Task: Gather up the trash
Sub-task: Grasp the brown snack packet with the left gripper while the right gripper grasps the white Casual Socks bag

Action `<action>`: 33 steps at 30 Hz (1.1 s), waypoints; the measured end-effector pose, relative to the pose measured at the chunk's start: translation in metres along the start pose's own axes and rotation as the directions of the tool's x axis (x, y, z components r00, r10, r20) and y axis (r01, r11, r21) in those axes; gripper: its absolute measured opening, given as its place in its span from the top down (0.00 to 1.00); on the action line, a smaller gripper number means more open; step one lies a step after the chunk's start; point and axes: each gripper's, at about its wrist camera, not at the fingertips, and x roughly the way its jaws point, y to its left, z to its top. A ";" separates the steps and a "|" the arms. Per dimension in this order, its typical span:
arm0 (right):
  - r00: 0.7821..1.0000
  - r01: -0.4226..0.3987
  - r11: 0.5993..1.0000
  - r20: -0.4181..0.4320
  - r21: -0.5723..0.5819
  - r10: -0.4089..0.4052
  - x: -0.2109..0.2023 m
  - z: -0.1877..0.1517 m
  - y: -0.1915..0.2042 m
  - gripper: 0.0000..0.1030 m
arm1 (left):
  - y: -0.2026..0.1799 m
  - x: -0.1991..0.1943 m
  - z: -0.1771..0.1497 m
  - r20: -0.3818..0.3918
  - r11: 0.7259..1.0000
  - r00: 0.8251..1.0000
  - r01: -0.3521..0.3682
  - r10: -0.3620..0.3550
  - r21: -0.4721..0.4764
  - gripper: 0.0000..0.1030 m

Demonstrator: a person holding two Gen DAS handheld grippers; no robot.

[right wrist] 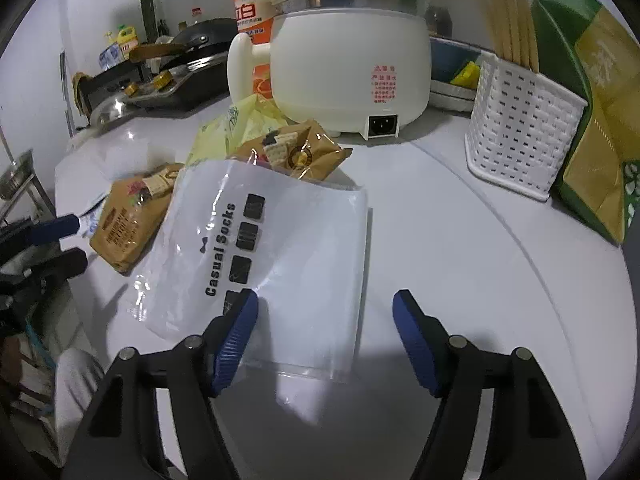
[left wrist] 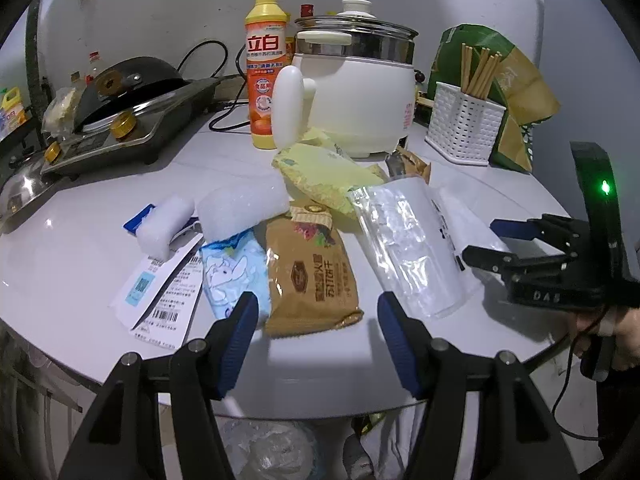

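Trash spread on white table point(left wrist: 80, 248).
My left gripper point(left wrist: 316, 320) stood released above brown biscuit packet point(left wrist: 310, 276); my right gripper point(right wrist: 326, 320) gaped, empty, over clear sock bag point(right wrist: 280, 264).

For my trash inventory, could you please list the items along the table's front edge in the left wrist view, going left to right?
Paper labels → blue cartoon wrapper → brown biscuit packet → clear plastic bag → right claw.
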 end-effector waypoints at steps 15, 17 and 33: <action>0.997 0.015 0.999 0.070 -0.037 -0.012 -0.011 -0.010 -0.001 0.97 | -0.008 0.033 0.016 -0.070 1.000 0.998 -0.004 0.005 0.022 0.40; 0.997 0.001 1.000 0.080 -0.020 0.001 -0.015 -0.011 -0.006 0.97 | -0.011 0.038 0.016 -0.080 1.000 0.997 -0.006 0.009 0.030 0.40; 0.983 -0.073 0.994 0.171 0.077 0.059 -0.054 -0.013 -0.038 0.98 | -0.031 0.054 0.016 -0.104 0.991 0.992 -0.056 0.068 0.121 0.48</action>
